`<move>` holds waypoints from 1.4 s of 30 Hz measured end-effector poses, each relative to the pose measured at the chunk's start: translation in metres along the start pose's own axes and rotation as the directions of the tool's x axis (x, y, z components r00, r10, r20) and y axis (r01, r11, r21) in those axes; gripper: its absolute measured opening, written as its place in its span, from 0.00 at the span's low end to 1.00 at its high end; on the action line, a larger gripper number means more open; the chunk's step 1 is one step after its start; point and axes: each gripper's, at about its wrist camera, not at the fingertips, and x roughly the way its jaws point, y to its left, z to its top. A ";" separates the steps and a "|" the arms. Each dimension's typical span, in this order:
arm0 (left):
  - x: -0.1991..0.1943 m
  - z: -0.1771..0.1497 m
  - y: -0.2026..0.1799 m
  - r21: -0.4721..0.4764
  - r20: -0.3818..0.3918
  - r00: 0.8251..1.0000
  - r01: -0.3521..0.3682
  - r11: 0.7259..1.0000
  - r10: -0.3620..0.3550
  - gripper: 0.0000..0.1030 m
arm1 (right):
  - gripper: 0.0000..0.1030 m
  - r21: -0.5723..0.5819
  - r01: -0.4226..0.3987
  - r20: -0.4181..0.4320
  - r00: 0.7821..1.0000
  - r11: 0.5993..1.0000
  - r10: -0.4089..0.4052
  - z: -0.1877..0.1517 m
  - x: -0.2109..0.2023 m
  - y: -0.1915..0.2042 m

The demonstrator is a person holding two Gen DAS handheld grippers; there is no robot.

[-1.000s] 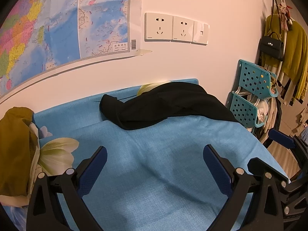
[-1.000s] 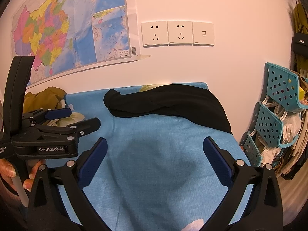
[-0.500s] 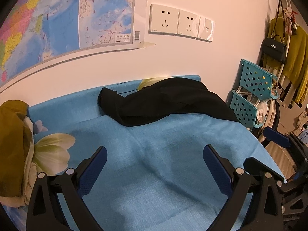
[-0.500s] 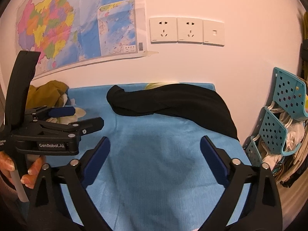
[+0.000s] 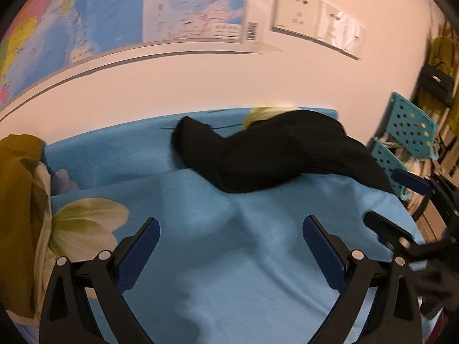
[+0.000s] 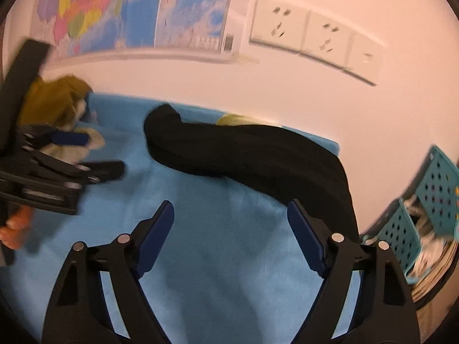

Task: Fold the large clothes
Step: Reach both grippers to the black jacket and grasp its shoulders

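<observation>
A bed with a blue sheet (image 5: 258,258) stands against the wall. A big black piece of clothing (image 5: 272,154) lies at the far side, its right end hanging off. A brownish-yellow cloth (image 5: 17,200) lies bunched up at the left.

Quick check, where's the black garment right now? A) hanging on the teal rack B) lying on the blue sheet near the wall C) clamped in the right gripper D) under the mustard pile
B: the black garment lies loose on the blue sheet by the wall, no pad touching it.
</observation>
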 end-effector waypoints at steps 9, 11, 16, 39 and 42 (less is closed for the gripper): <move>0.018 0.005 0.034 -0.053 -0.029 0.997 -0.077 0.996 0.076 0.94 | 0.47 -0.082 -0.018 -0.148 0.989 0.996 0.006 0.028 0.110 -0.013; 0.021 0.006 0.038 -0.055 -0.034 0.996 -0.089 0.994 0.087 0.94 | 0.10 -0.086 -0.034 -0.144 0.989 0.996 0.022 0.032 0.112 -0.016; 0.024 0.008 0.043 -0.056 -0.028 0.994 -0.103 0.993 0.101 0.94 | 0.03 -0.076 -0.052 -0.032 0.998 0.996 0.049 0.032 0.052 -0.041; 0.040 0.010 0.062 -0.057 -0.060 0.989 -0.141 0.988 0.137 0.94 | 0.49 -0.477 -0.123 -0.146 0.987 0.870 0.060 0.046 0.113 0.034; 0.041 0.013 0.067 -0.053 -0.056 0.988 -0.149 0.987 0.146 0.94 | 0.07 -0.390 -0.145 -0.156 0.984 0.909 0.089 0.056 0.110 0.020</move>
